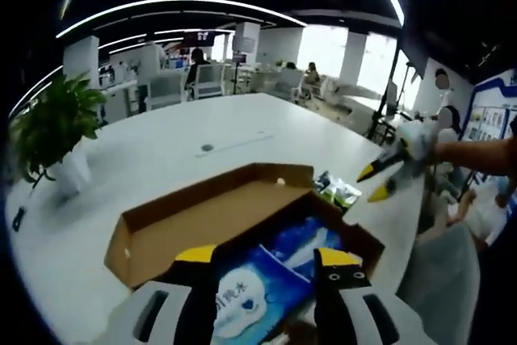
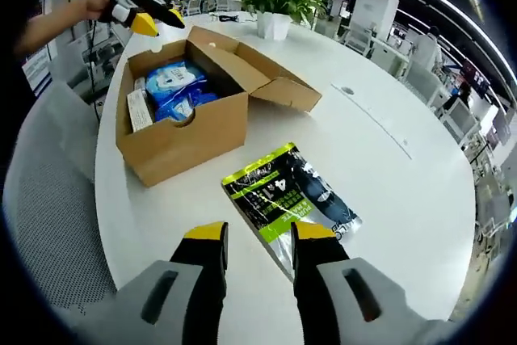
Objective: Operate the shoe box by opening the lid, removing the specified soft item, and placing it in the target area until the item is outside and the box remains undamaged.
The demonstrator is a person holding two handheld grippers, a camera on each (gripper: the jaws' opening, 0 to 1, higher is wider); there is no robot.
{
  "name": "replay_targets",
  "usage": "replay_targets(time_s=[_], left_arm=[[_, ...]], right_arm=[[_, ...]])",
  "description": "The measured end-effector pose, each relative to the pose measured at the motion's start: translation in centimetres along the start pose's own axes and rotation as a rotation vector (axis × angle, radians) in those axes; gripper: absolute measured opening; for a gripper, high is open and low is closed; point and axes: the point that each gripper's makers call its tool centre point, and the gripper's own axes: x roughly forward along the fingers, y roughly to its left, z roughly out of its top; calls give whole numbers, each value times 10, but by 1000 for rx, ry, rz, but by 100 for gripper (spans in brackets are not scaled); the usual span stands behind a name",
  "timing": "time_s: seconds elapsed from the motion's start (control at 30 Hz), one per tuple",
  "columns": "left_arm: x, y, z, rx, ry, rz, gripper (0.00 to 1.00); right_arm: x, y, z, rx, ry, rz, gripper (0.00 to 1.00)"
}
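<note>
Shoe box sits open on the white table, in the upper left of the right gripper view. It is plain brown cardboard, and its lid is flipped back flat on the table. Inside lie soft blue packs with white patches.

A green and black packet lies flat on the table just beside the box, near the middle of that view. The right gripper hangs right above the packet's near end. Its yellow-tipped fingers are spread apart and grasp nothing.

In the left gripper view, the left gripper hangs over the open box near the bottom of the frame. Its fingers are spread too, above a blue pack, grasping nothing. A potted plant stands at the left.
</note>
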Motion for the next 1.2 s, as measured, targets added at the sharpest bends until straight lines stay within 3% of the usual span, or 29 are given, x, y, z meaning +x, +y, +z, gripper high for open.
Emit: replay_targets(time_s=[0.17, 0.47, 0.9, 1.2], left_arm=[[-9, 2, -6, 11, -8, 5, 54], [-23, 11, -22, 8, -17, 22, 65], [-45, 27, -43, -29, -17, 101, 67], [-55, 31, -55, -47, -1, 142, 62]], right_arm=[[-8, 3, 20, 59, -47, -9, 35], [-12, 24, 60, 71, -129, 14, 37], [6, 56, 101, 54, -185, 77, 38], [21, 72, 118, 44, -198, 108, 39]])
